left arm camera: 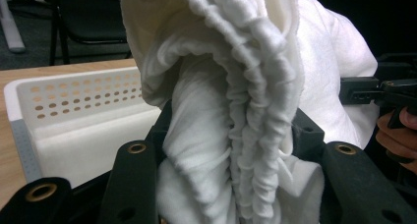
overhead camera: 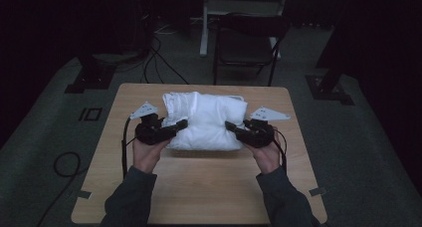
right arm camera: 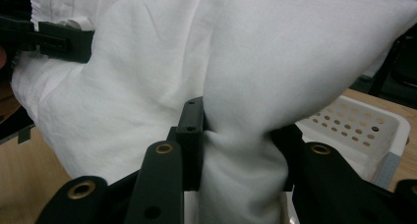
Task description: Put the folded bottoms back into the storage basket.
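You've got the white bundle of cloth [overhead camera: 206, 121] pinched from both ends, one gripper on each side of it. Your left gripper [overhead camera: 180, 125] comes in from the bundle's left end, and in the left gripper view the gathered, ruffled hem of the cloth [left arm camera: 231, 135] runs straight up between its fingers [left arm camera: 135, 184], squeezed tight there, so those fingers are narrow and clamped on fabric. Your right gripper [overhead camera: 230, 126] does the same at the other end: in the right gripper view a smooth fold of the cloth [right arm camera: 241, 150] is nipped between its fingers [right arm camera: 189, 135], with the fabric ballooning out above them and spreading away to the far side. Both pairs of fingers are closed on the cloth, nothing loose in between.

The cloth sits in and over a white perforated basket [left arm camera: 74, 98], which lies just beyond and beneath your left fingers; from the right gripper view the same basket [right arm camera: 364, 126] shows just past the right-hand finger, under the overhanging fabric. The bundle swells well above the basket's rim and hides most of it in the high view. Whether the cloth's underside touches the basket floor, you can't tell from here.

The basket rests on the pale wooden desk [overhead camera: 199, 187]. Your hands [overhead camera: 147, 155] grip the tools from the near side, fingers pointing inward toward each other across the bundle
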`<action>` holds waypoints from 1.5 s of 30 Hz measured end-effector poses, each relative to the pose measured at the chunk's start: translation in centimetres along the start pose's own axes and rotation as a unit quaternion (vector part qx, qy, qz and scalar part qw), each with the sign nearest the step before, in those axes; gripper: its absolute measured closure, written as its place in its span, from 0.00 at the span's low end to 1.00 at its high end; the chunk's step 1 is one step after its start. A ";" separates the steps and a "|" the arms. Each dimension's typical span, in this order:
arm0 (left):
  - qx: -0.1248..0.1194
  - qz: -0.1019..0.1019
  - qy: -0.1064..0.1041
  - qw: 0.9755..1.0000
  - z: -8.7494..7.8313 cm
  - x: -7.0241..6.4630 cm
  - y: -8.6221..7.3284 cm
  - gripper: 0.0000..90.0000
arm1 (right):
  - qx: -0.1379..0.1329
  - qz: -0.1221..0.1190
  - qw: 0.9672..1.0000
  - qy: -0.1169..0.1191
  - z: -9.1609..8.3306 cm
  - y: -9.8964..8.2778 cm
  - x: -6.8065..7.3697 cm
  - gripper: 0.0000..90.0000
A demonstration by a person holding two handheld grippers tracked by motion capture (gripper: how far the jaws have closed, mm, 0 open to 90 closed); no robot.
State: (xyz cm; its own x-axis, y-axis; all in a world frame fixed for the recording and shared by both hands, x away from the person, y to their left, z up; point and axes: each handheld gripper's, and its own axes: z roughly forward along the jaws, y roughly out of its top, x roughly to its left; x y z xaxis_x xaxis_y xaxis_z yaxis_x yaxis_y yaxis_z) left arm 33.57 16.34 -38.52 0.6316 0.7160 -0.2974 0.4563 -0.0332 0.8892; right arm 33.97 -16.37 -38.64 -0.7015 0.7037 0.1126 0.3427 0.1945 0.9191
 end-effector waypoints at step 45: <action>0.009 -0.002 0.038 0.999 3.9 2.7 1.6 0.59 | 0.012 0.020 0.999 -0.029 3.7 1.1 -3.3 0.75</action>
State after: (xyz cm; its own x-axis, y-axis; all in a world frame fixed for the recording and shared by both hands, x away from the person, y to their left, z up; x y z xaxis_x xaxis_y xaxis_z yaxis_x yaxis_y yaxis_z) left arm 38.47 15.48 -39.21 0.5809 0.7670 -0.2725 0.4694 -0.0421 0.8820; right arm 38.91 -15.95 -39.38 -0.6504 0.7491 0.1262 0.3842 0.1811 0.9053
